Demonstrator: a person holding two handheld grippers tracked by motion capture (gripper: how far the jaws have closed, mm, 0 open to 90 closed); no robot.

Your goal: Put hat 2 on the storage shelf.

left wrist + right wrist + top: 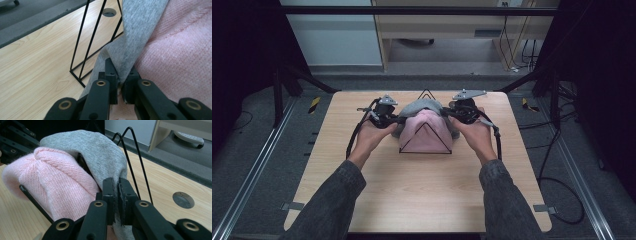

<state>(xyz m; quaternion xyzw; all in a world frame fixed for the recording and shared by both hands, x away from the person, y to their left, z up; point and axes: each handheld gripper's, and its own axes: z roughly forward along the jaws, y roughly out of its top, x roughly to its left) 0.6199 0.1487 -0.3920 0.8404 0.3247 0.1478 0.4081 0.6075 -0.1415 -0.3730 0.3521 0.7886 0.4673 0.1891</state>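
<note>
High view — both claws pinch grey hat (424,106); left claw (398,120) & right claw (448,114) clamped on its edges.

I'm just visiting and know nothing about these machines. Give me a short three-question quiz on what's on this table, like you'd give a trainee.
1. True or false: the pink knit hat sits on the black wire rack.
2. Which item do both the left gripper and the right gripper pinch? A) the pink hat B) the grey hat C) a wire of the rack
3. Fill in: the grey hat lies ____ the pink one, farther from the person.

Key:
1. True.
2. B; each pair of jaws is shut on the grey fabric's edge.
3. Behind.
</note>
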